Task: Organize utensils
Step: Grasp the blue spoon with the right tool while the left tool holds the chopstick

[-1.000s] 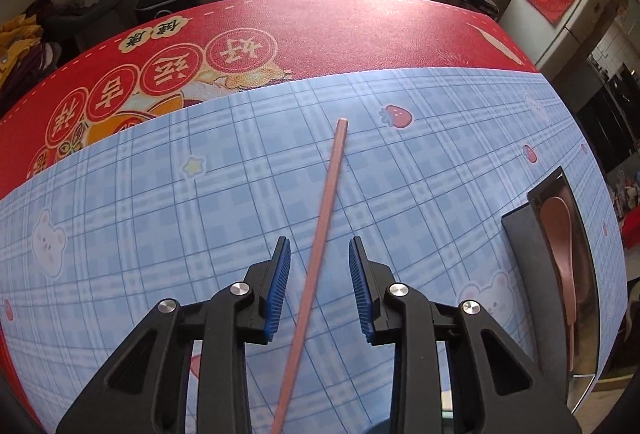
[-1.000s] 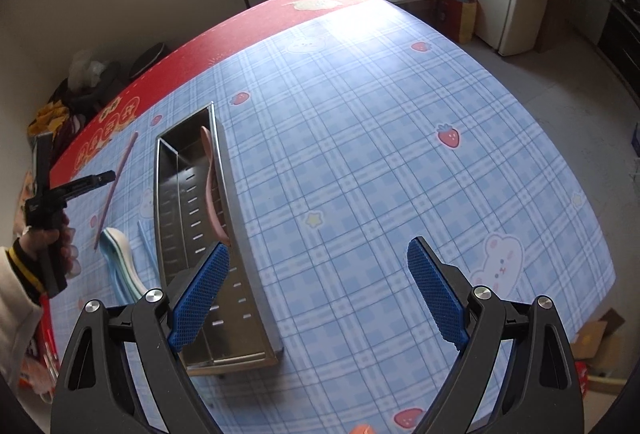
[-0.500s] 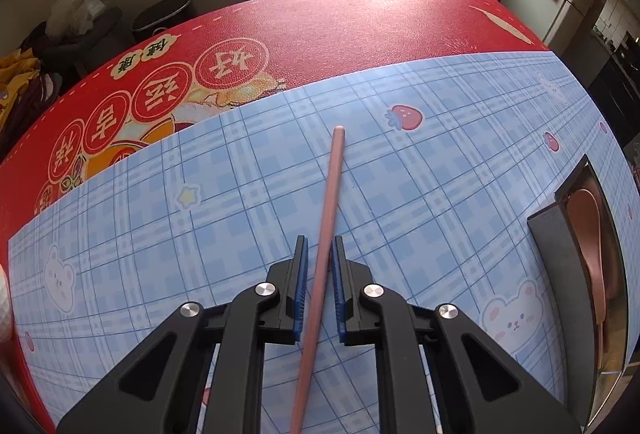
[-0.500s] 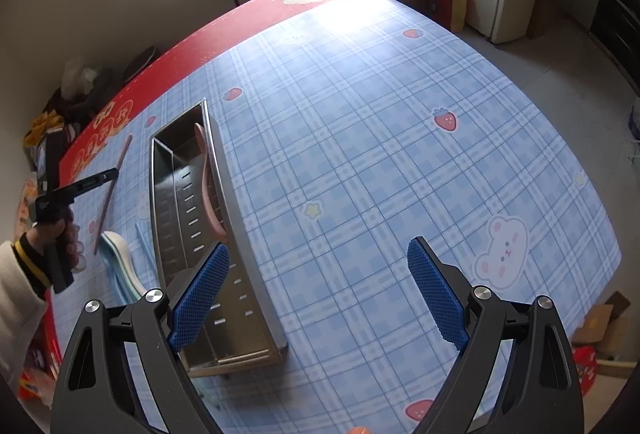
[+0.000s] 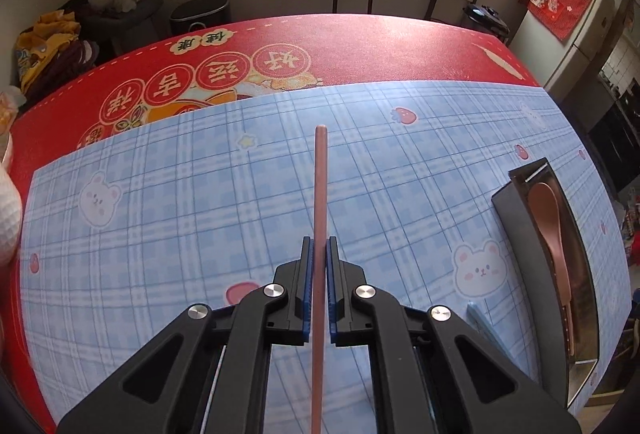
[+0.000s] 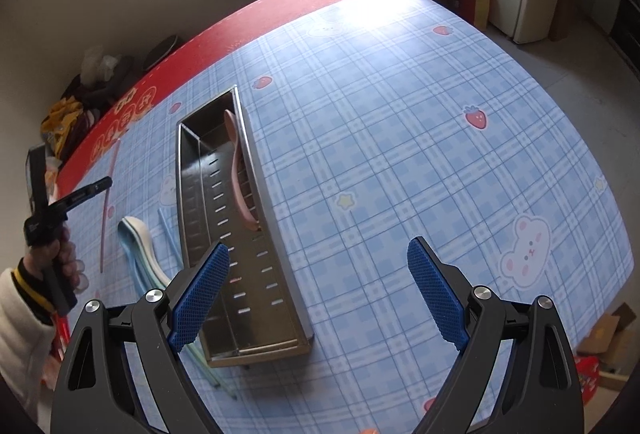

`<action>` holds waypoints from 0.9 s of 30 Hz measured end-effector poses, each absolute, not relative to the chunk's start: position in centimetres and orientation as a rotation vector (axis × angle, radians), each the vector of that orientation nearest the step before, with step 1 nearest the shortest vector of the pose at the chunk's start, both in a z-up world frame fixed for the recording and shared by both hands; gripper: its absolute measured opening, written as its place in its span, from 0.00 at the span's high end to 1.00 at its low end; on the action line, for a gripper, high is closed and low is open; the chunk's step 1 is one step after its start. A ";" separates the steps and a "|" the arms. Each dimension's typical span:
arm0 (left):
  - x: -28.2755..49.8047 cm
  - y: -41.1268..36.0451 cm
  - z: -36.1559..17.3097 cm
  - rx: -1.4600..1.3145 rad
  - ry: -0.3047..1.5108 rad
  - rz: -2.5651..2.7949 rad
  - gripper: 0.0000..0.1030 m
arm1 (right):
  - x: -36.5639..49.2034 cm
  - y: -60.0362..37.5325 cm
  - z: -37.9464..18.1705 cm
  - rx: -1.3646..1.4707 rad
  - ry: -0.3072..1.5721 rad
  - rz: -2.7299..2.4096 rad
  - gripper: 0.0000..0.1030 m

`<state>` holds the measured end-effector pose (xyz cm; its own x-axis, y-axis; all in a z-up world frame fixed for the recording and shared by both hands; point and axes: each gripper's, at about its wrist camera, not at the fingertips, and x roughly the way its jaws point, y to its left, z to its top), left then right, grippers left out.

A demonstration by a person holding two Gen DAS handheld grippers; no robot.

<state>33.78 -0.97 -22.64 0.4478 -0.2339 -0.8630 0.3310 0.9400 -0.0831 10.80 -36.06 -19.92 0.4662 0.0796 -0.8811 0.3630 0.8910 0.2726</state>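
The pink chopstick (image 5: 320,193) is now clamped between the left gripper (image 5: 319,254) jaws, which were wide apart a second ago, and it's pointed toward 12 o'clock over the tabletop (image 5: 180,201). The right gripper (image 6: 320,274) is kept spread wide, nothing held, with the metal tray (image 6: 224,234) and pink spoon (image 6: 240,173) at its 11 o'clock.

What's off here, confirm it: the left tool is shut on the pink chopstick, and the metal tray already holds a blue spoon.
The spoon's colour is wrong. The left tool is shut on the pink chopstick, but the spoon in the metal tray is pink, as the right wrist view shows.
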 end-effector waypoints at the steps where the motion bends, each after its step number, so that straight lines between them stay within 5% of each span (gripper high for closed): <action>1: 32.7 -0.2 -22.2 0.091 1.043 -0.345 0.94 | 11.1 -35.5 -19.9 0.449 1.086 -0.162 0.15; 13: 19.3 7.9 -20.7 -0.108 1.019 -0.267 0.94 | 15.6 -24.3 -19.8 0.242 1.128 0.145 0.17; 14: 18.4 8.4 -20.7 -0.128 1.020 -0.260 0.94 | 16.0 -22.9 -20.0 0.216 1.136 0.185 0.30; 20: 14.7 11.5 -21.0 -0.213 1.027 -0.221 0.94 | 17.4 -15.1 -22.4 0.077 1.189 0.363 0.59; 27: 12.7 14.3 -21.7 -0.271 1.037 -0.194 0.94 | 18.3 -11.7 -24.7 0.041 1.217 0.383 0.74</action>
